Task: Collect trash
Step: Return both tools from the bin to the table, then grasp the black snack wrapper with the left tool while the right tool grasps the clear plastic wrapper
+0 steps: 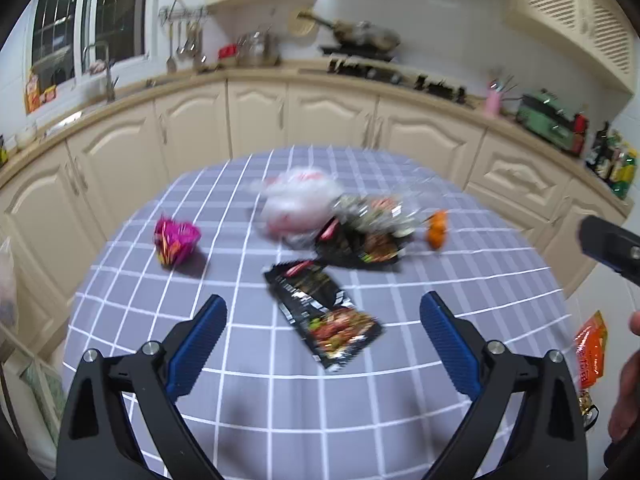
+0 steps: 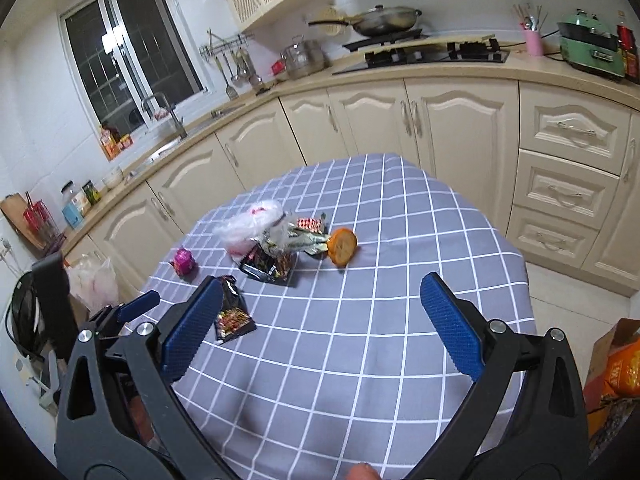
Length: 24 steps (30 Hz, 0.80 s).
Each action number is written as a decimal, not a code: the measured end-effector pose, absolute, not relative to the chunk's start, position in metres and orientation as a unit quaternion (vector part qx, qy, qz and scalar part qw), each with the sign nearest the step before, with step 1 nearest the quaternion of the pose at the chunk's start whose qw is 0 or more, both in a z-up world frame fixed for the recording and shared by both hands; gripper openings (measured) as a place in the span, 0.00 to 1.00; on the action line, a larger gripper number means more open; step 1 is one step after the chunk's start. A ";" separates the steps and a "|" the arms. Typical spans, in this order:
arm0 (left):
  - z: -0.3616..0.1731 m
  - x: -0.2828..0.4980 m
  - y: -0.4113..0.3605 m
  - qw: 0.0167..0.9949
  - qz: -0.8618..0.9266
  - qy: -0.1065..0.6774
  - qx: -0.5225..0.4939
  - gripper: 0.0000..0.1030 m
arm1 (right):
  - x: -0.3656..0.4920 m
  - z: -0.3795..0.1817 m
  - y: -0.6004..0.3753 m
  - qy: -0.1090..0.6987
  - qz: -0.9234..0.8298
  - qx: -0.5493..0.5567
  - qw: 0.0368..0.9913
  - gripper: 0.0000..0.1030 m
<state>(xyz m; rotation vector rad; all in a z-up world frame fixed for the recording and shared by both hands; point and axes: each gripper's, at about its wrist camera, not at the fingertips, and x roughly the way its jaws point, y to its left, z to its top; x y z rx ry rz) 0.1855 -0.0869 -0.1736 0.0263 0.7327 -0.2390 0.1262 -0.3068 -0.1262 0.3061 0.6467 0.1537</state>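
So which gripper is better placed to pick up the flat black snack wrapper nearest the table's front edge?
Left. The left gripper is open with the flat black snack wrapper centred between its fingers; it lies left of the right gripper.

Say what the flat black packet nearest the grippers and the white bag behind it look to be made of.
Black packet: likely glossy printed plastic film, judging by its sheen and crinkled, flat-lying edges. White bag: apparently thin, translucent plastic, puffed and wrinkled, with red print.

You saw a checked-cloth table (image 2: 360, 320) that bore a pink wrapper (image 2: 184, 261), white bag (image 2: 250, 224), black packets (image 2: 234, 314) and an orange piece (image 2: 342, 245).
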 end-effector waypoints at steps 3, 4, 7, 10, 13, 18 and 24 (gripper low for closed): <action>-0.188 0.200 -0.086 0.921 -0.100 0.376 0.010 0.92 | 0.139 -0.136 -0.305 0.331 0.078 0.149 0.929 0.94; -0.191 0.204 -0.087 0.919 -0.099 0.381 0.009 0.92 | 0.142 -0.139 -0.305 0.334 0.078 0.149 0.927 0.94; -0.200 0.219 -0.088 0.913 -0.091 0.398 0.005 0.92 | 0.153 -0.148 -0.302 0.347 0.082 0.139 0.924 0.94; -0.211 0.230 -0.090 0.901 -0.102 0.421 0.003 0.86 | 0.163 -0.156 -0.299 0.360 0.083 0.127 0.920 0.94; -0.217 0.236 -0.096 0.893 -0.114 0.435 0.010 0.64 | 0.176 -0.164 -0.296 0.373 0.087 0.122 0.916 0.94; -0.216 0.242 -0.097 0.891 -0.145 0.429 0.014 0.41 | 0.195 -0.166 -0.285 0.378 0.102 0.113 0.913 0.94; -0.214 0.242 -0.085 0.892 -0.168 0.421 -0.008 0.29 | 0.229 -0.162 -0.248 0.374 0.135 0.064 0.915 0.94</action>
